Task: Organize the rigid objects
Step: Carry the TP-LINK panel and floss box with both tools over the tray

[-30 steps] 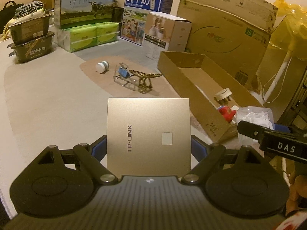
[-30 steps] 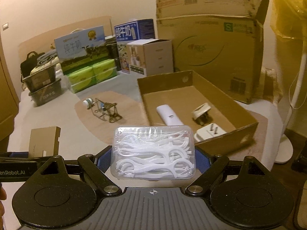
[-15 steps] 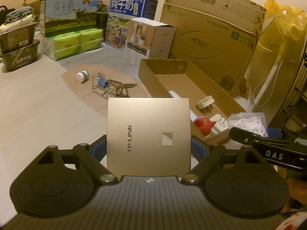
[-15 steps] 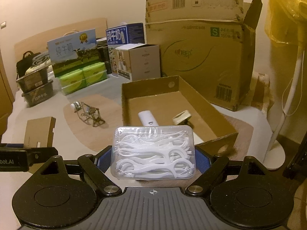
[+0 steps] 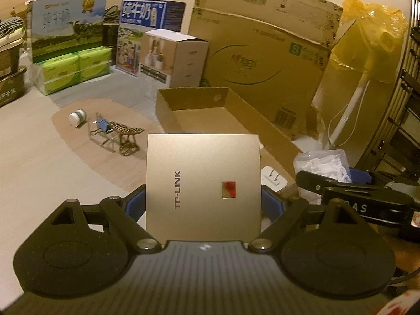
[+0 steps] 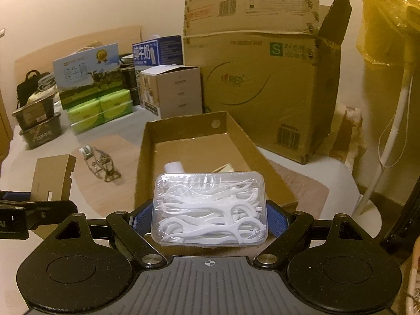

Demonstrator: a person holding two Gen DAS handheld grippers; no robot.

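Gold-coloured and flat, the TP-LINK box (image 5: 203, 186) sits clamped between the blue pads of the left gripper (image 5: 203, 204), its far edge reaching over the near end of the open cardboard tray (image 5: 265, 128). The right gripper (image 6: 209, 218) is clamped on a clear plastic case of floss picks (image 6: 209, 207) — held above the tray's near wall. Inside the tray lie a white plug (image 5: 273, 179) near its near end and a white bottle (image 6: 173, 167) toward the middle. On the brown mat (image 5: 86, 144) left of the tray stand a small wire model (image 5: 115, 136) and a little white jar (image 5: 77, 116) — just beside each other.
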